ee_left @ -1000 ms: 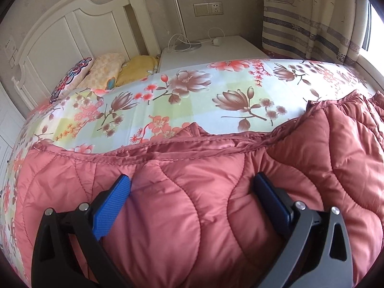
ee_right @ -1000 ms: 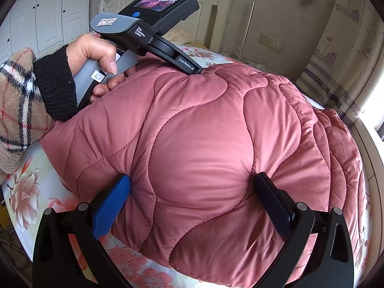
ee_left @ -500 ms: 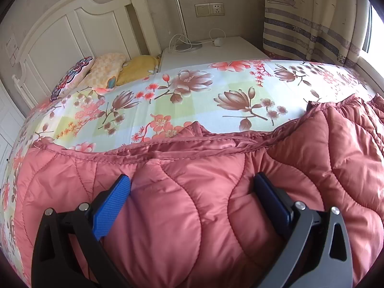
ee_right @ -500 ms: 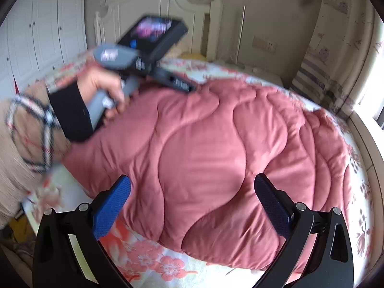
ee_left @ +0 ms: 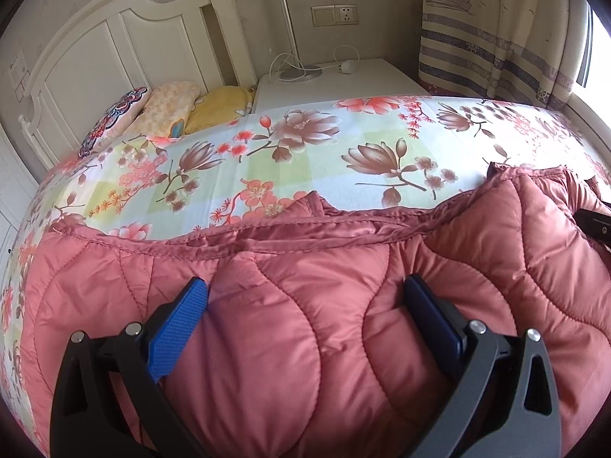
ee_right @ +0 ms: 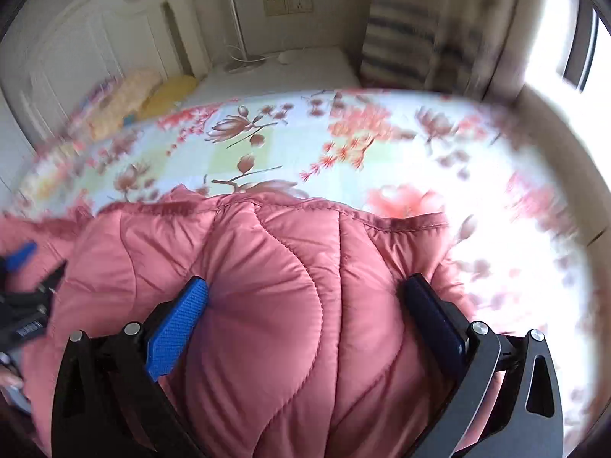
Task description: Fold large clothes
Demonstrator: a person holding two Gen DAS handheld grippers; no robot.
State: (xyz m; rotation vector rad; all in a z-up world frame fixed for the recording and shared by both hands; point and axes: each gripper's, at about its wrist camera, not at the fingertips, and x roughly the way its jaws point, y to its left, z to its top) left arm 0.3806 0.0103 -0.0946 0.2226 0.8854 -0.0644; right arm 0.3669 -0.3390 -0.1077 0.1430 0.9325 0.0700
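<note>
A pink quilted puffer coat (ee_left: 305, 305) lies across a bed with a floral sheet (ee_left: 305, 152). My left gripper (ee_left: 305, 290) is open, its blue pads pressed down into the padding on either side of a bulge, near the coat's far hem. My right gripper (ee_right: 305, 290) is open too, its pads straddling a puffed section of the same coat (ee_right: 290, 267). The left gripper's fingertip (ee_right: 19, 255) shows at the left edge of the right wrist view. The right wrist view is motion-blurred.
A white headboard (ee_left: 95, 45) and pillows (ee_left: 172, 107) stand at the far left. A white nightstand (ee_left: 336, 80) with a lamp base and cables is behind the bed. A striped curtain (ee_left: 496, 38) and bright window are at the right.
The right gripper swung from the coat's end, facing the left hand, round to the same side as the left gripper, facing the nightstand. The left gripper barely moved.
</note>
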